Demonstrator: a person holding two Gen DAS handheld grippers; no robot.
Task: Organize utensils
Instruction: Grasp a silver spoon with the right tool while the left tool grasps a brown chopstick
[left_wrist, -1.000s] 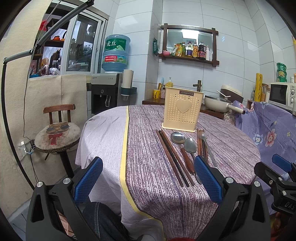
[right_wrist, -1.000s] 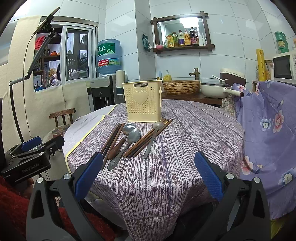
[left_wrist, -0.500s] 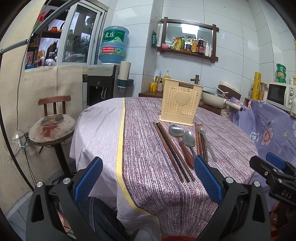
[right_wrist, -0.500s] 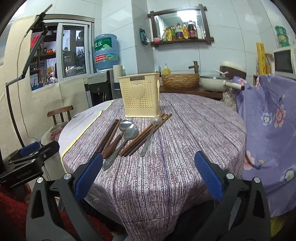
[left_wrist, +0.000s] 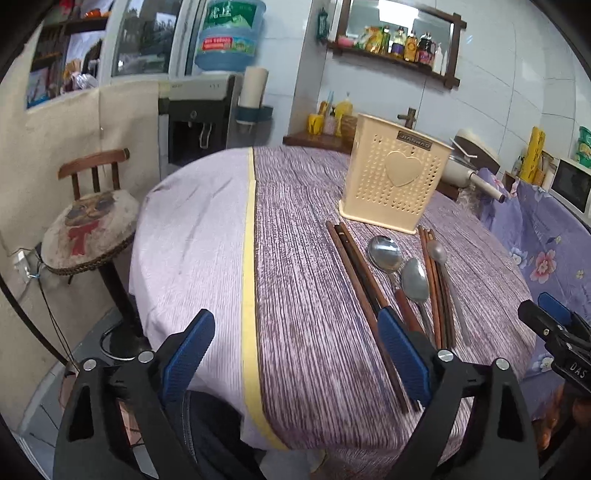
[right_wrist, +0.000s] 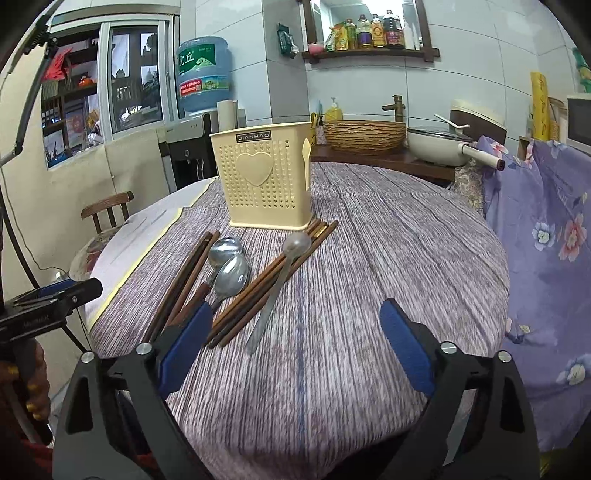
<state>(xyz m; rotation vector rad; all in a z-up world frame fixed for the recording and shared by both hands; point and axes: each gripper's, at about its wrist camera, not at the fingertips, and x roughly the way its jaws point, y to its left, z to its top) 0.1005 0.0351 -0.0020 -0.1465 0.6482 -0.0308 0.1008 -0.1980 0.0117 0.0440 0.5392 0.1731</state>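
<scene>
Two grippers, left gripper (left_wrist: 295, 354) and right gripper (right_wrist: 297, 343), jaws wide but just narrowing, nothing between; spoons (right_wrist: 231, 273), chopsticks (left_wrist: 364, 291) mid-frame on desk (right_wrist: 388, 258) before holder (right_wrist: 264, 173).

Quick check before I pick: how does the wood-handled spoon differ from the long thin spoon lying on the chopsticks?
The wood-handled spoon has a wide round bowl and a brown handle; the thin spoon has a small bowl and an all-metal handle. The wood-handled spoon lies on the cloth beside another spoon, left of the right chopstick bundle; the thin spoon rests partly across that bundle. Both lie flat, bowls toward the holder, untouched by either gripper.
</scene>
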